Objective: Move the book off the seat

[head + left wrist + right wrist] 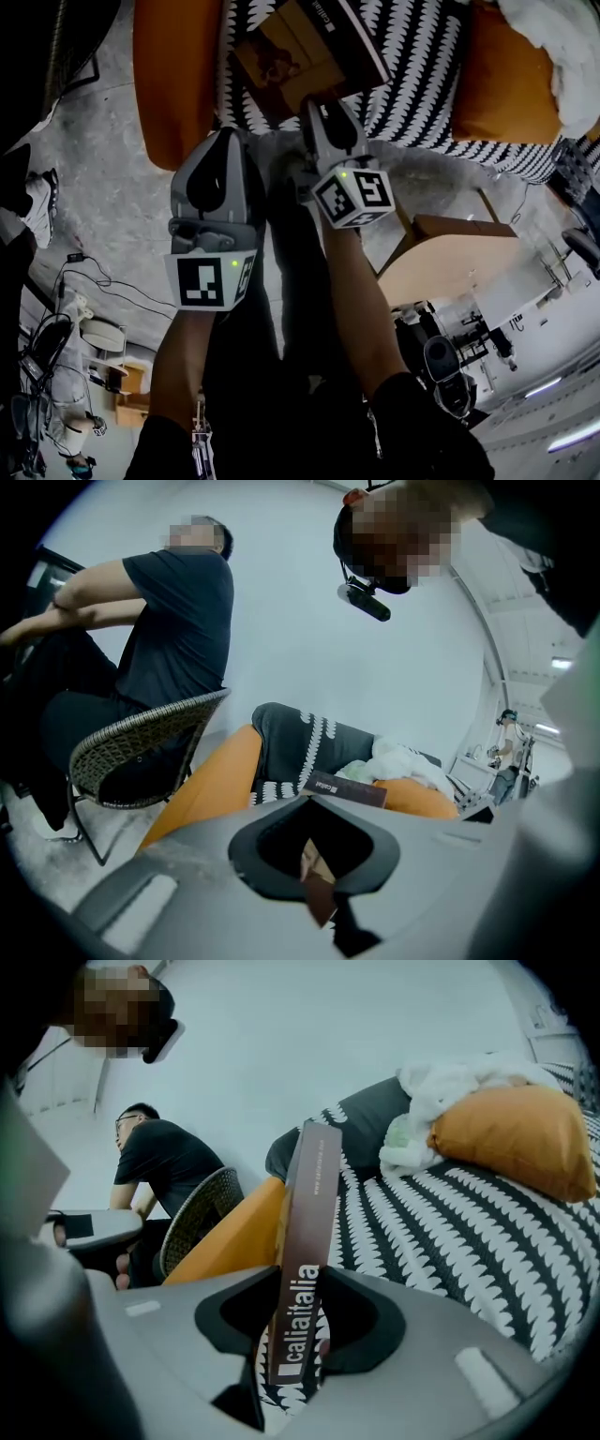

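Observation:
A brown book [309,47] with a dark spine [305,1241] is tilted up over the black-and-white patterned seat [422,75] of the sofa. My right gripper [319,103] is shut on its lower edge, and in the right gripper view the spine stands upright between the pads [298,1321]. My left gripper [228,141] hangs just left of and below the book, in front of the seat, with its jaws together and holding nothing. From the left gripper view [314,855] the book [345,789] shows beyond the jaws.
An orange armrest [173,75] bounds the seat on the left. An orange cushion [511,1138] and a white cloth [441,1087] lie further along the sofa. A person [169,611] sits on a woven chair [141,747] nearby. A wooden table [450,253] stands to the right.

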The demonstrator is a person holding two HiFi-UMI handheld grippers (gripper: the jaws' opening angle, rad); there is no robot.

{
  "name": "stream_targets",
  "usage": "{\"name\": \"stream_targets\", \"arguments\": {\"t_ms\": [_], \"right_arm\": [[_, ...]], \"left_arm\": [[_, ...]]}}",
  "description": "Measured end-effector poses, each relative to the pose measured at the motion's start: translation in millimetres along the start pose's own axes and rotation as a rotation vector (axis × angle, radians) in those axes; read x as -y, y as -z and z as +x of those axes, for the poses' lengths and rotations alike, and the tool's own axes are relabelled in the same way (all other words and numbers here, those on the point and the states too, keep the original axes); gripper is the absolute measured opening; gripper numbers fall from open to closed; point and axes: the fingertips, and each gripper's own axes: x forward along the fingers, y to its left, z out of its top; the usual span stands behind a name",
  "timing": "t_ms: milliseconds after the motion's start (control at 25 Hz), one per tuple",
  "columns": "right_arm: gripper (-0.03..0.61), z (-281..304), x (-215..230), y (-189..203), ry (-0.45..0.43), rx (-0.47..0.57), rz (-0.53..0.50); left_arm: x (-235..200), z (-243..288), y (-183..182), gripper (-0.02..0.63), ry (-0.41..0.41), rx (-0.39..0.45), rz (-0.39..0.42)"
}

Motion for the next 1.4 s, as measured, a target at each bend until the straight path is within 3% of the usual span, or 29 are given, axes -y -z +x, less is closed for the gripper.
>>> {"name": "stream_targets", "arguments": {"t_ms": [280,800,1080,1400], "right_arm": [[0.149,-11,-5,11,0.025,0.005,-0.109],[0.144,-42,-10,-3,0.068,0.014,-0.168],[0.144,-68,-19,-26,0.09,0.029,-0.196],[0.143,-98,-49,-73,0.086,0.075,-0.214]], "left_arm": [[-4,-8,18,0.006,0.004,0.003,0.001],[11,-26,-5,0.006,0.006,0.026,0.013],[27,-39,-30,0.006,0.013,0.038,0.033],[47,-55,-88,0.006,0.017,0.086,0.071]]}}
